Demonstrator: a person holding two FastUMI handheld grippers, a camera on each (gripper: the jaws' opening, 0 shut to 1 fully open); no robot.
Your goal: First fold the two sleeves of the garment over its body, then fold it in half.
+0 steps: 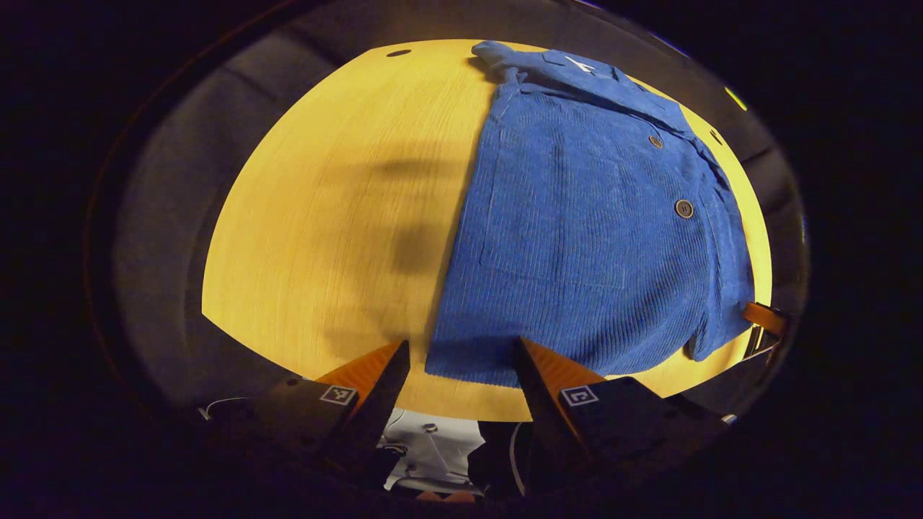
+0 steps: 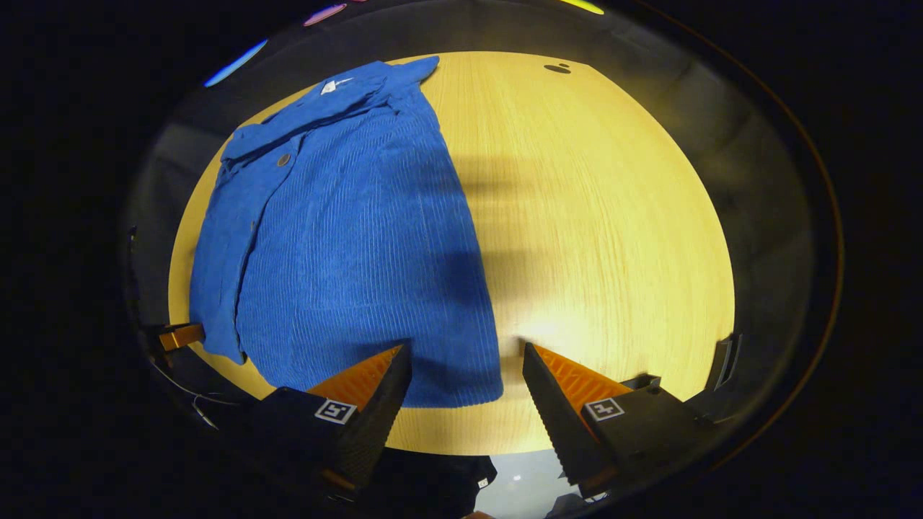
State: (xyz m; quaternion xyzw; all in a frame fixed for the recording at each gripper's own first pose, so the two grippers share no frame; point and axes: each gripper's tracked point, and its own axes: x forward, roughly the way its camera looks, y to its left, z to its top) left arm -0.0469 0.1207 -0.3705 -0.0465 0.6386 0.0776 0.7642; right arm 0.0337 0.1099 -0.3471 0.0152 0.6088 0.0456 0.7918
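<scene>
While both grippers hover spread and empty—left gripper; right gripper—the jacket lies flat.

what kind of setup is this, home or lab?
Likely a staged recording booth, not a home: a bare round wooden table holding just one blue jacket, dark cloth walls close around it, and tagged handheld grippers, left and right, both open.

Both views high, sharing garment, table
</scene>
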